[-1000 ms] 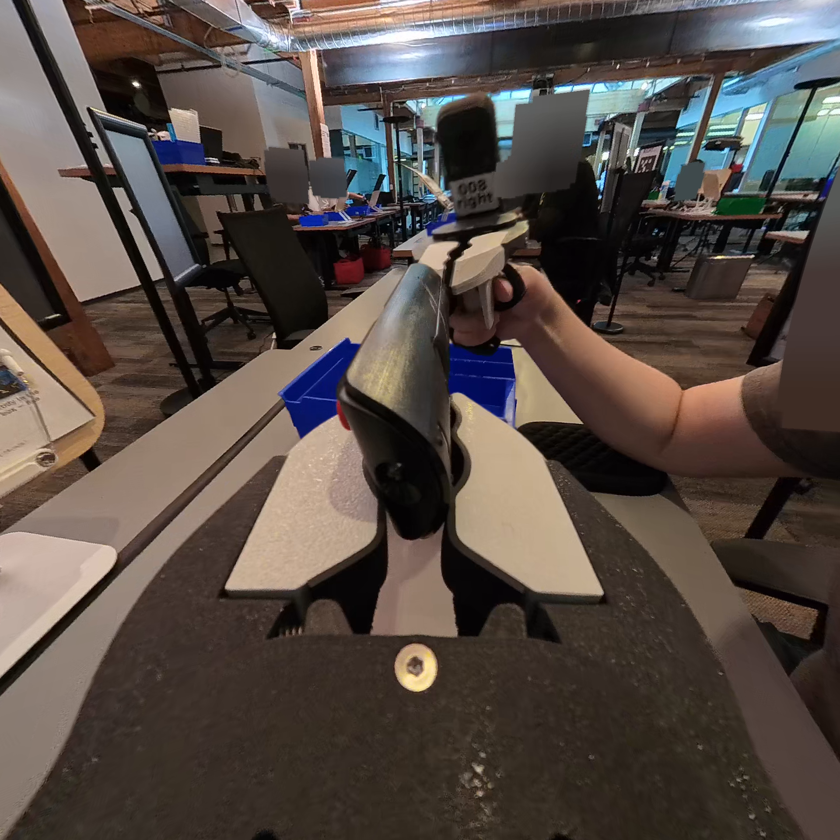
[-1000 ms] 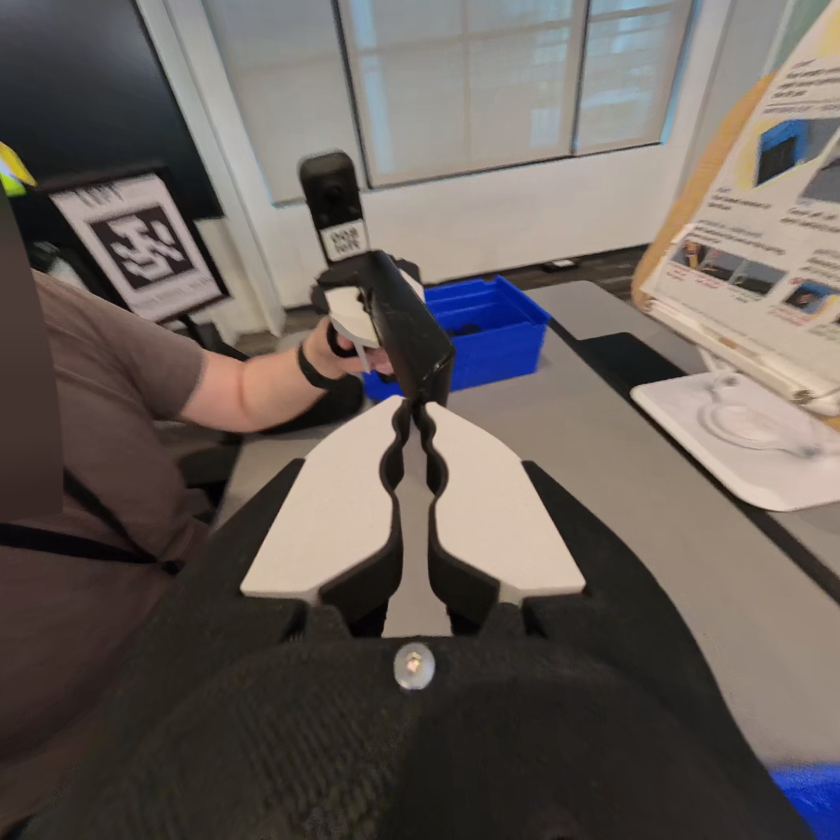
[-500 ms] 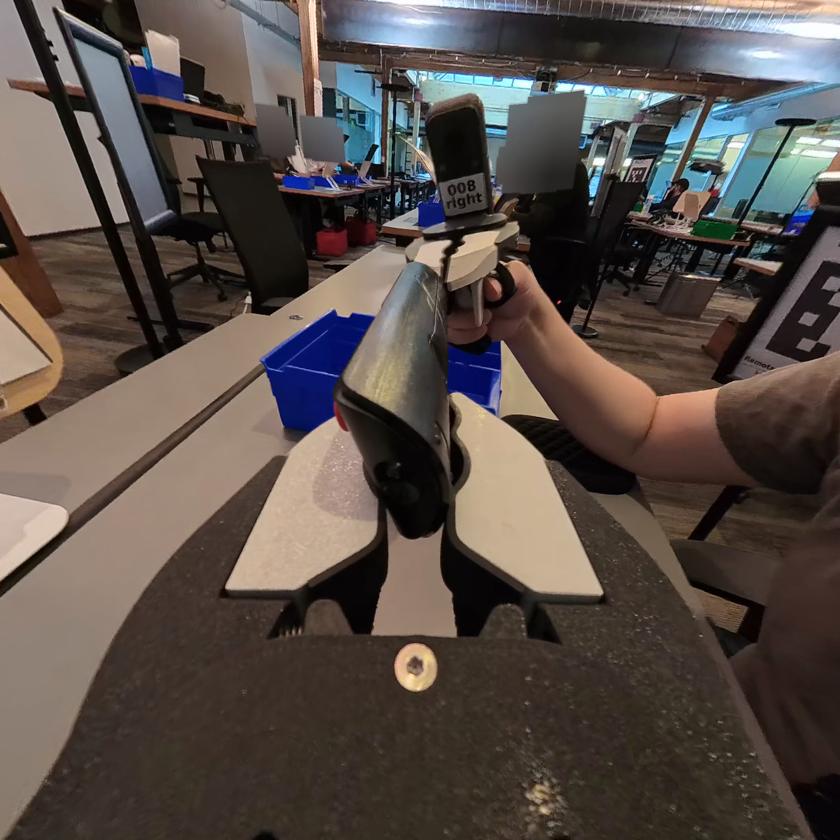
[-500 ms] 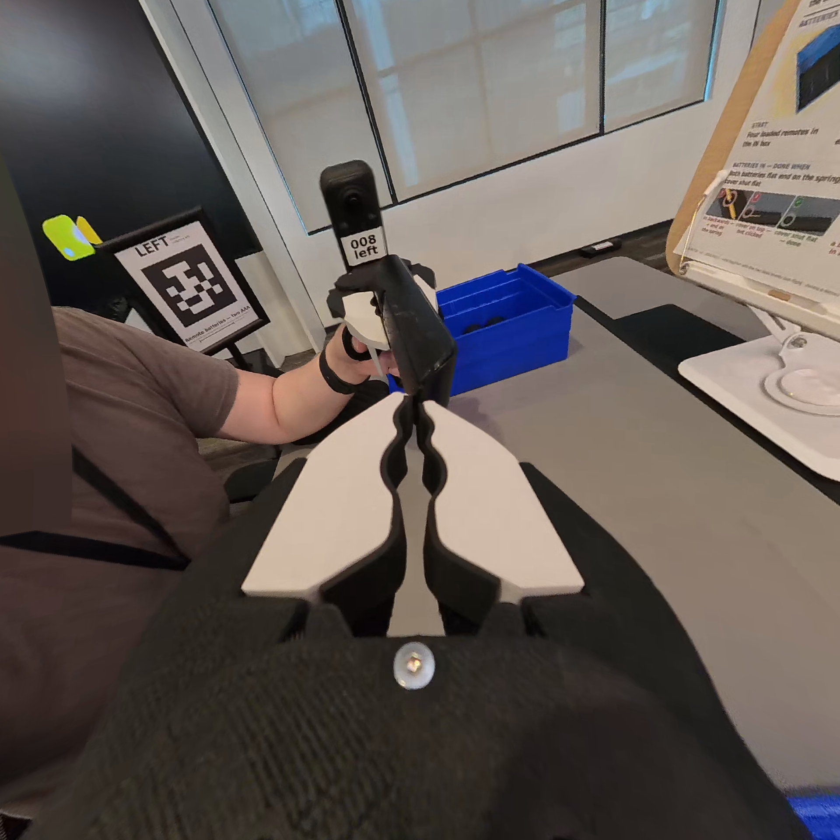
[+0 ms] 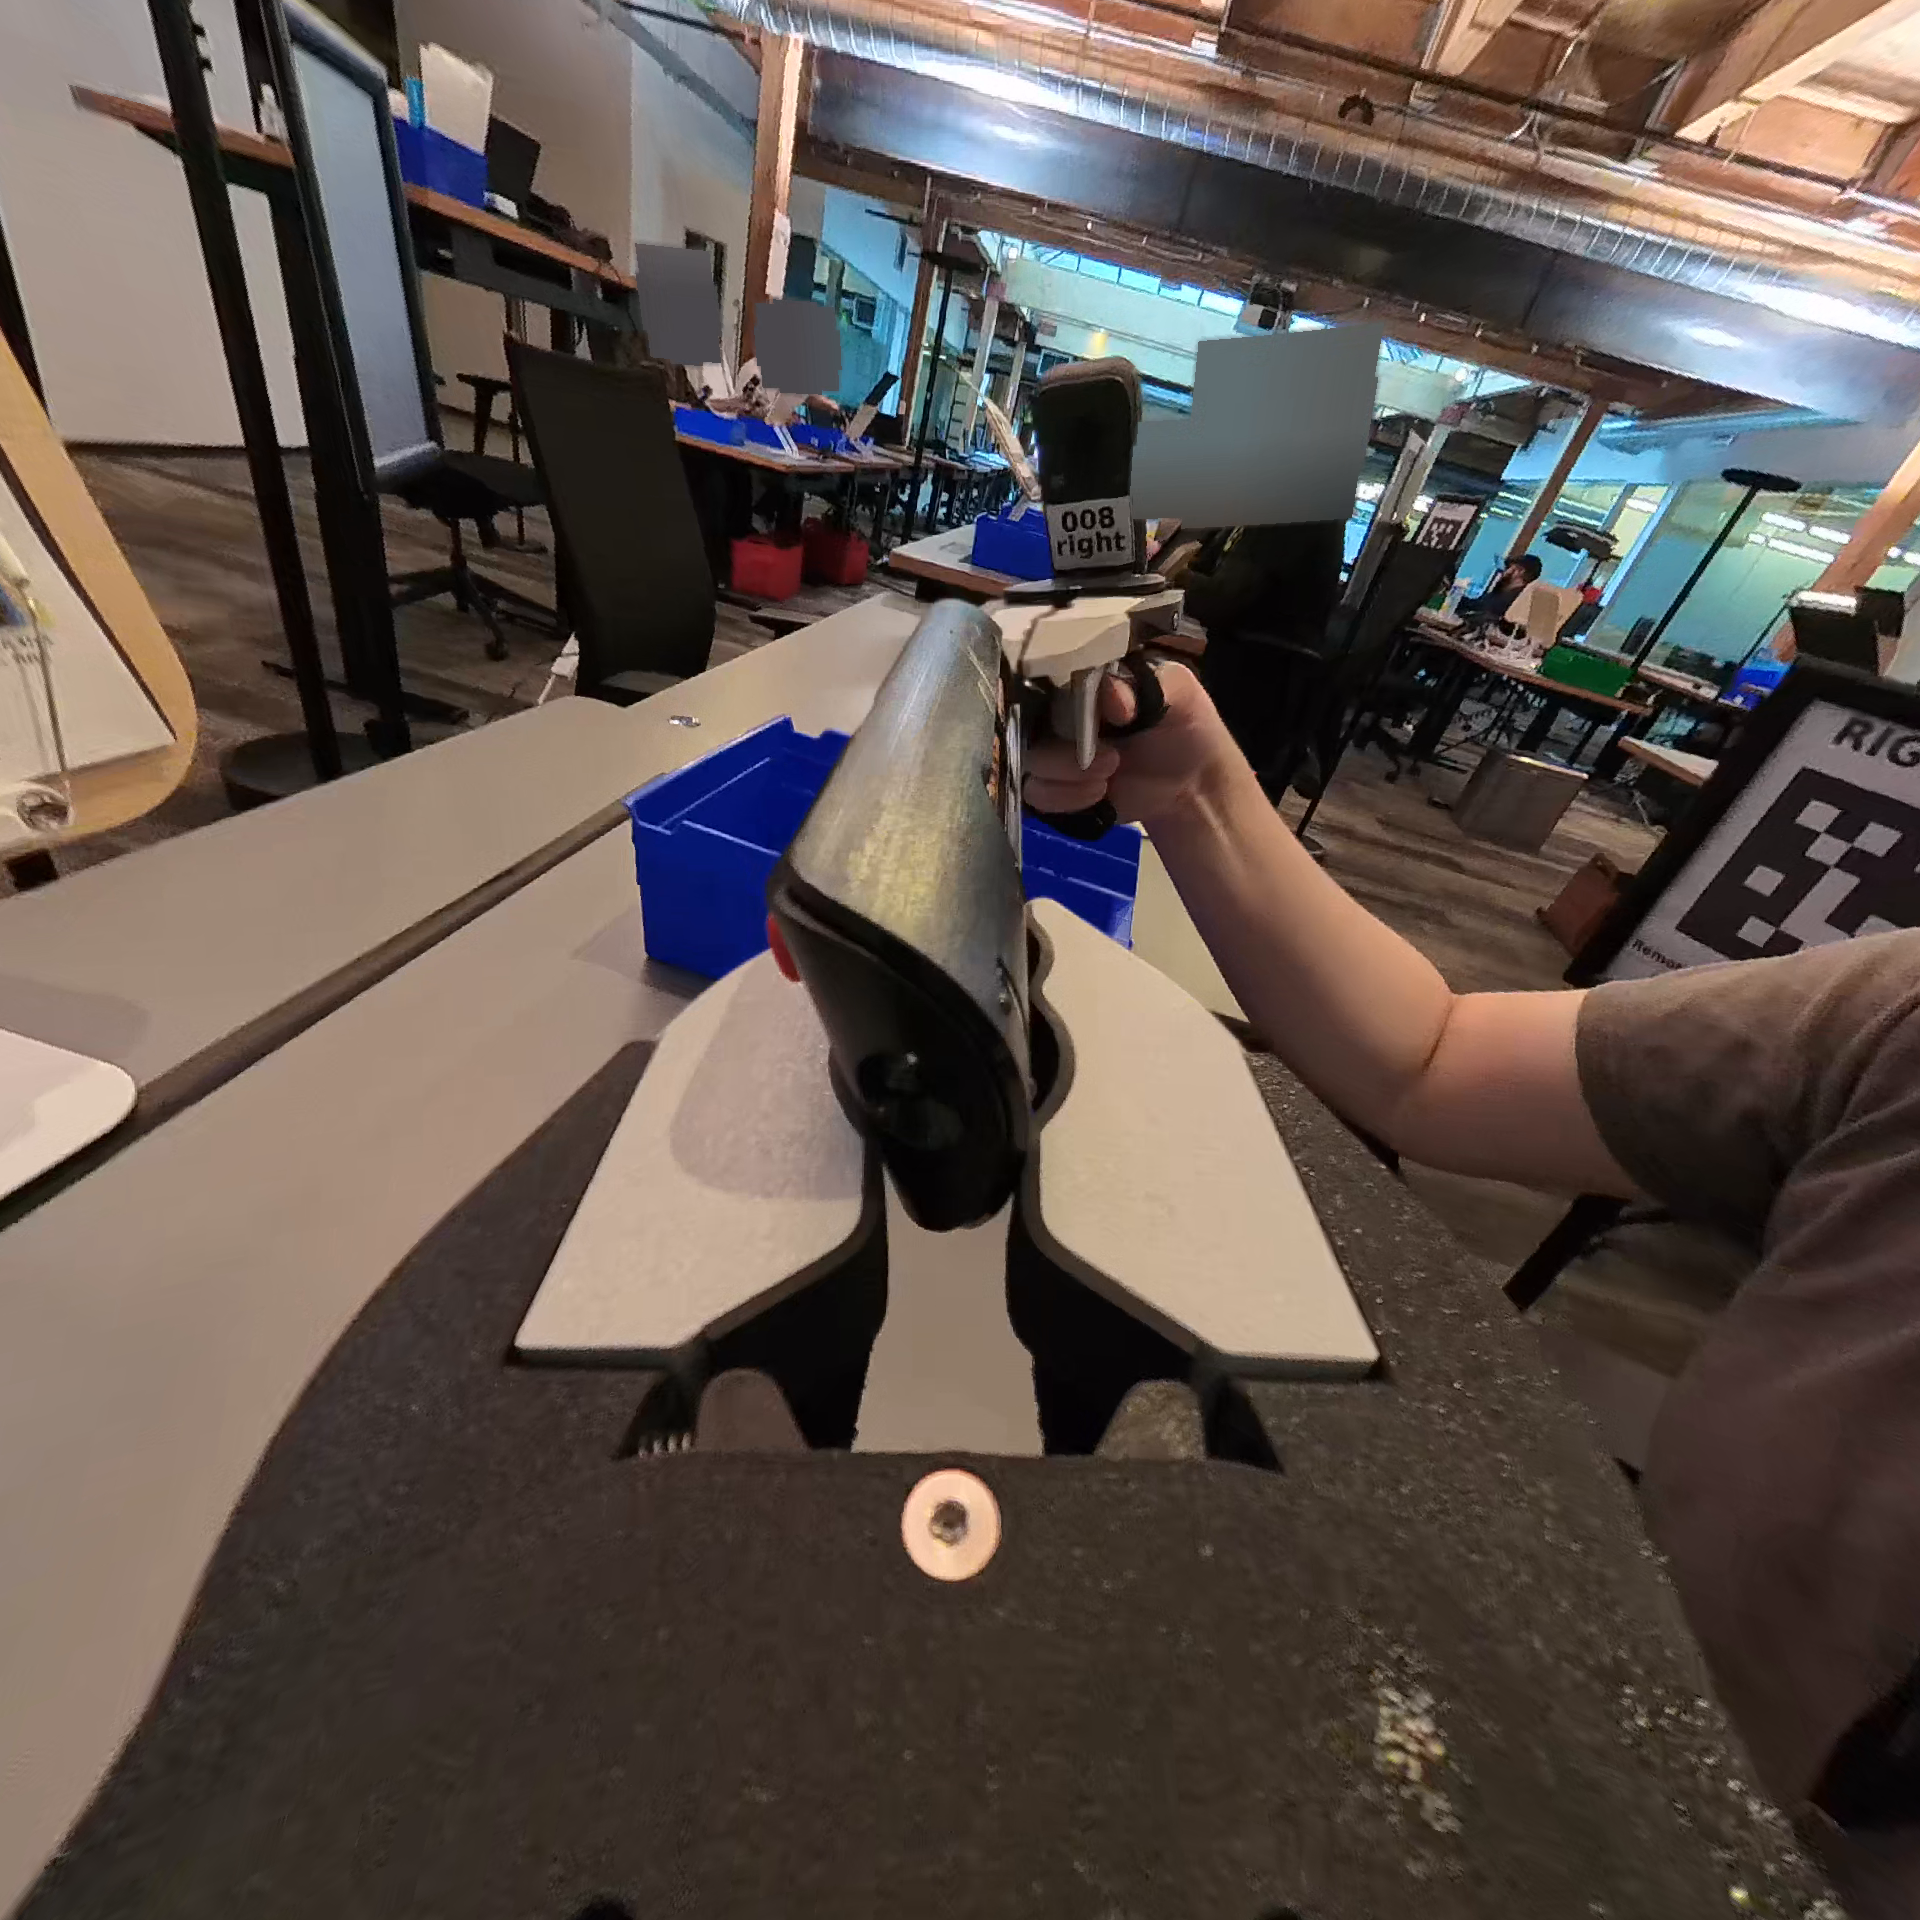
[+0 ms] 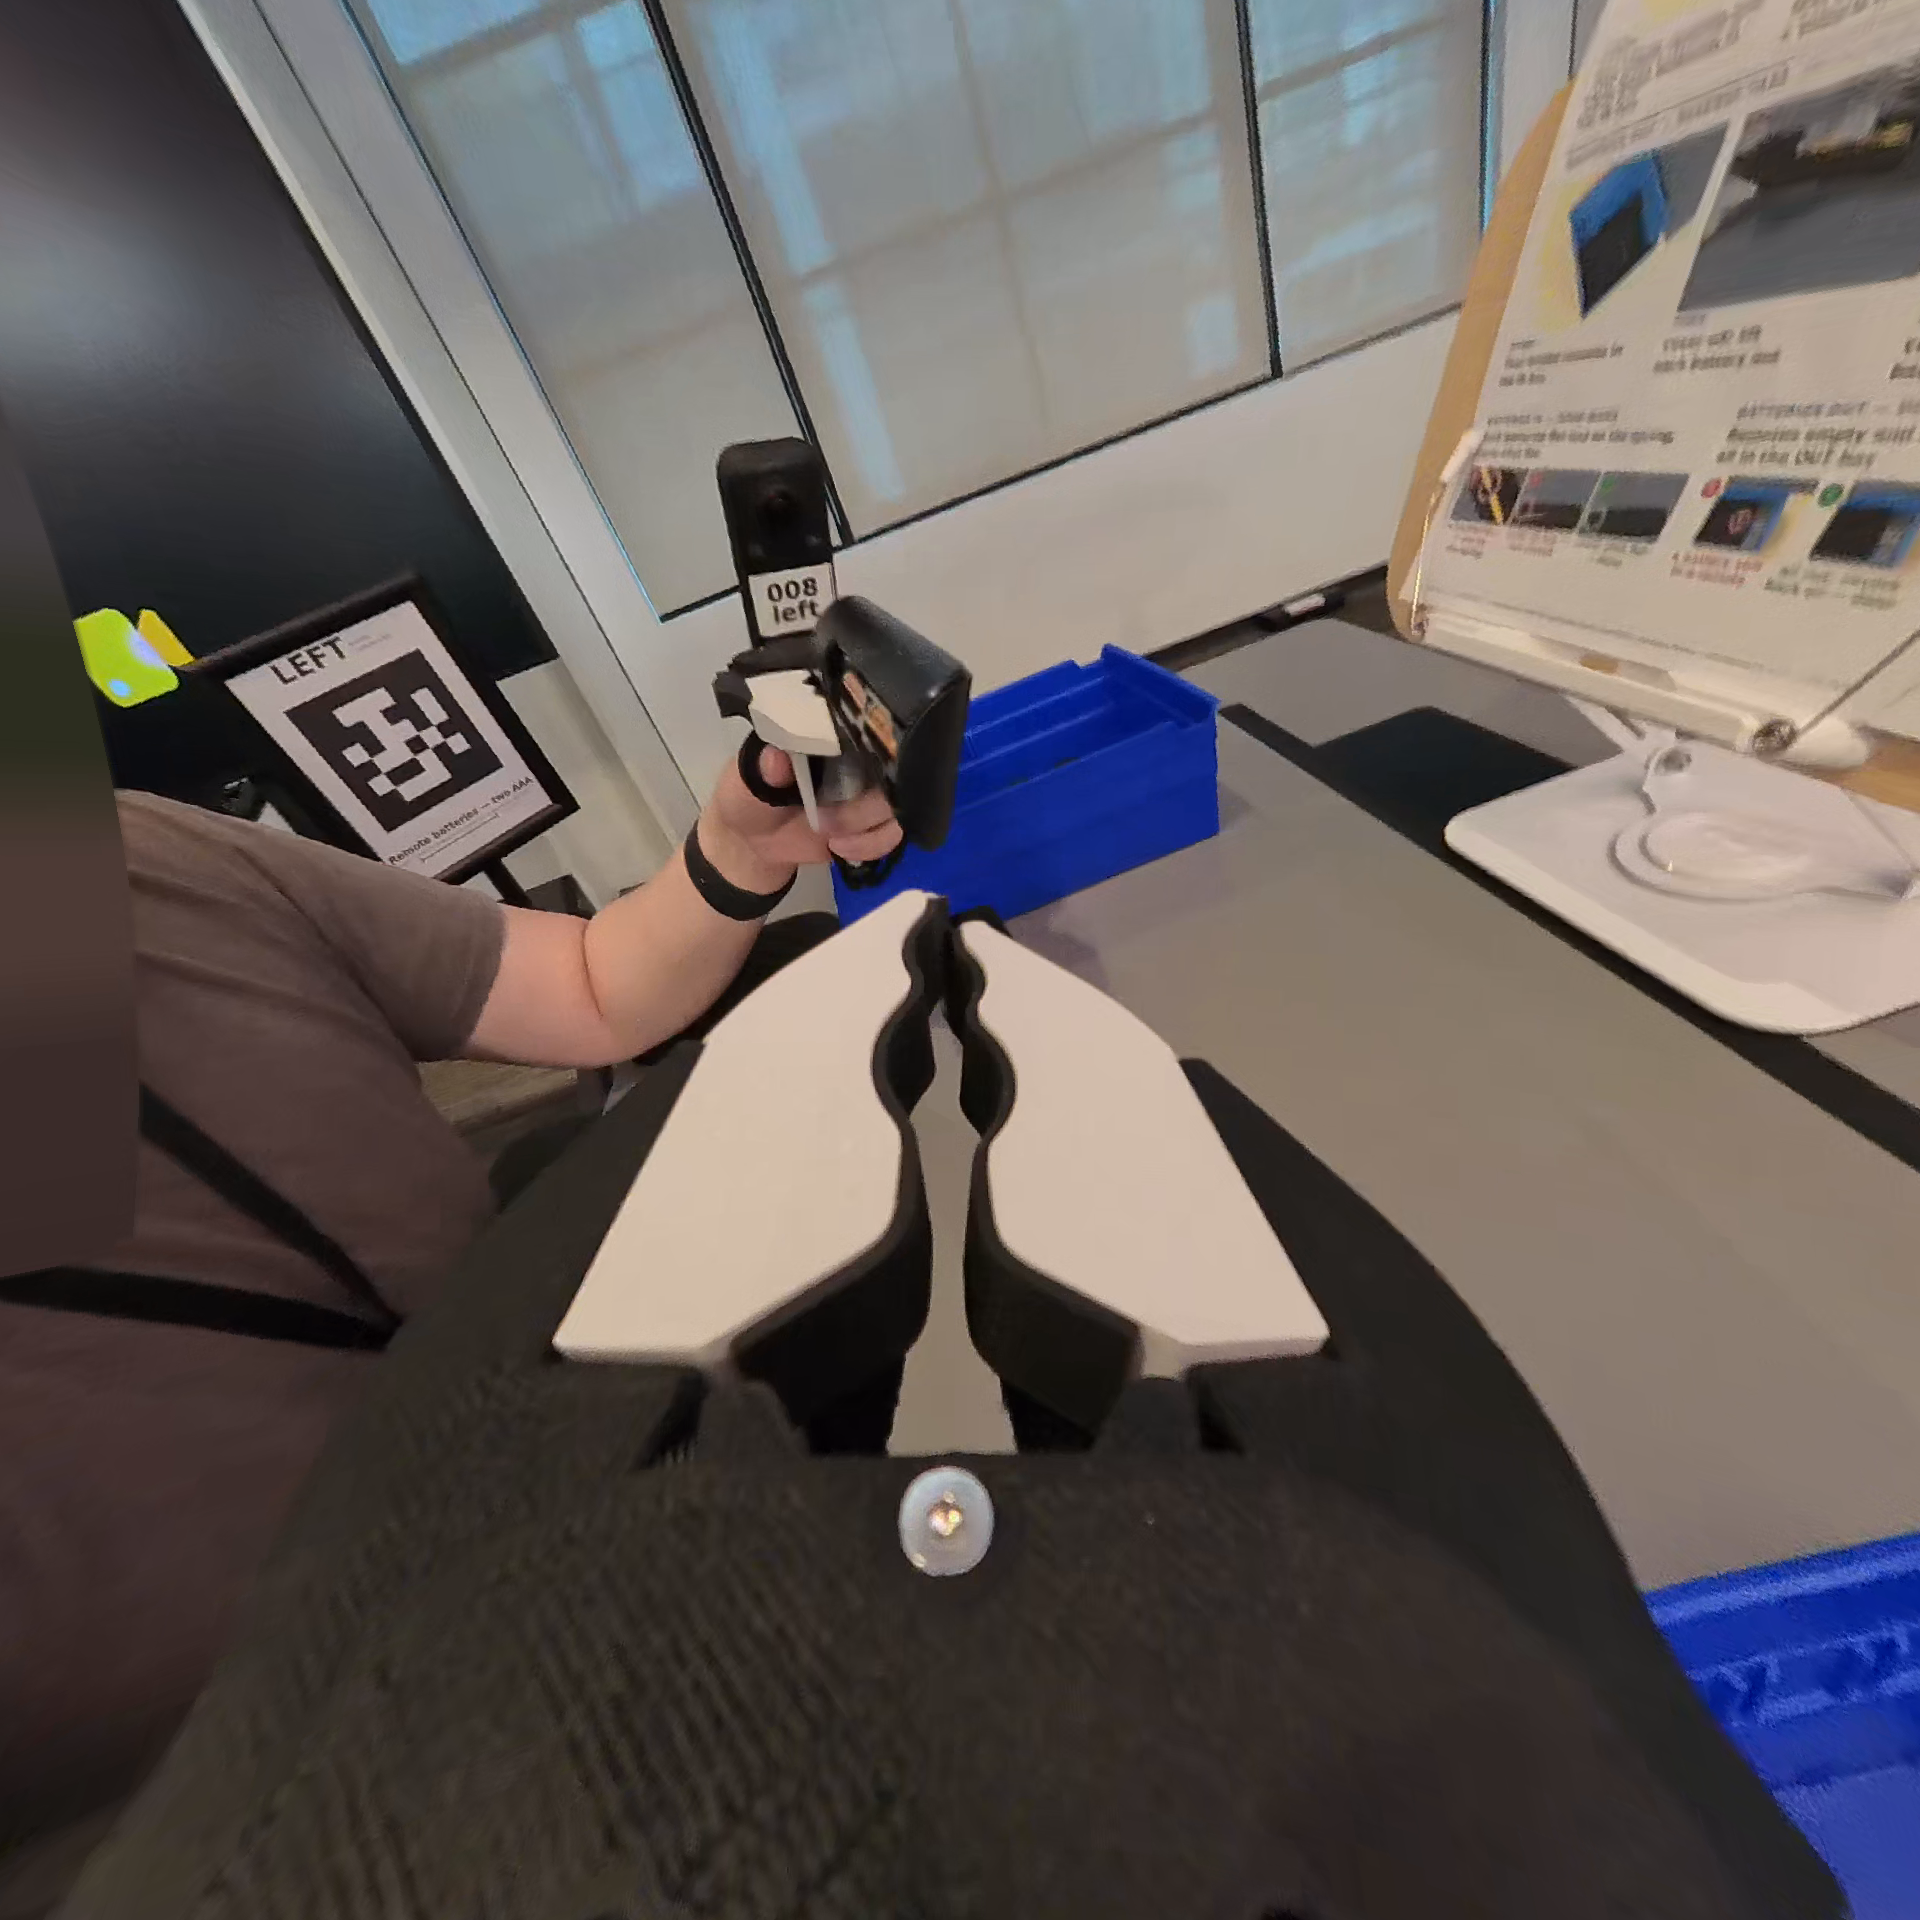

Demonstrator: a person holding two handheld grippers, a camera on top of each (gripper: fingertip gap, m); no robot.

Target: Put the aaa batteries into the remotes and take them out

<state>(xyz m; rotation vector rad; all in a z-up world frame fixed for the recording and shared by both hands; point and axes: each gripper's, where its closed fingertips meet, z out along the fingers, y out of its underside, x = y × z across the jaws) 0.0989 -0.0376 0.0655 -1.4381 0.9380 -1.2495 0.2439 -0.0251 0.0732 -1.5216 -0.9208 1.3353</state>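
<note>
The black remote (image 5: pixel 914 935) is up in the air, above the grey table (image 5: pixel 312 1039). The left gripper (image 5: pixel 940 1049) holds it by one end, with its two white fingers (image 5: pixel 748 1122) squeezed onto the remote's sides. The remote sticks out away from this gripper, and its far end points at the right gripper (image 5: pixel 1081 634). From the right wrist view, the remote (image 6: pixel 914 717) hangs out in front of the left gripper (image 6: pixel 831 707), a little apart from the right gripper's tips. Its open back shows some orange and white inside, but it is too small to tell what that is.

The right gripper (image 6: pixel 943 925) holds nothing. Its two white fingers (image 6: pixel 790 1143) are almost together, and only a thin wavy gap runs between them.

A hand (image 5: pixel 1132 758) holds the right gripper's handle, and another hand (image 6: pixel 769 821), with a black band on the wrist, holds the left one.

A blue bin (image 5: pixel 717 873) sits on the table under the far half of the remote. Another blue bin (image 6: pixel 1081 769) sits on the table behind the left gripper. A corner of one more blue bin (image 6: pixel 1808 1683) shows at the near right.

A white stand (image 6: pixel 1683 904) with a picture board (image 6: pixel 1704 343) is by the table's right edge. Two signs with black and white squares (image 6: pixel 400 727) (image 5: pixel 1808 852) stand beside the table.
</note>
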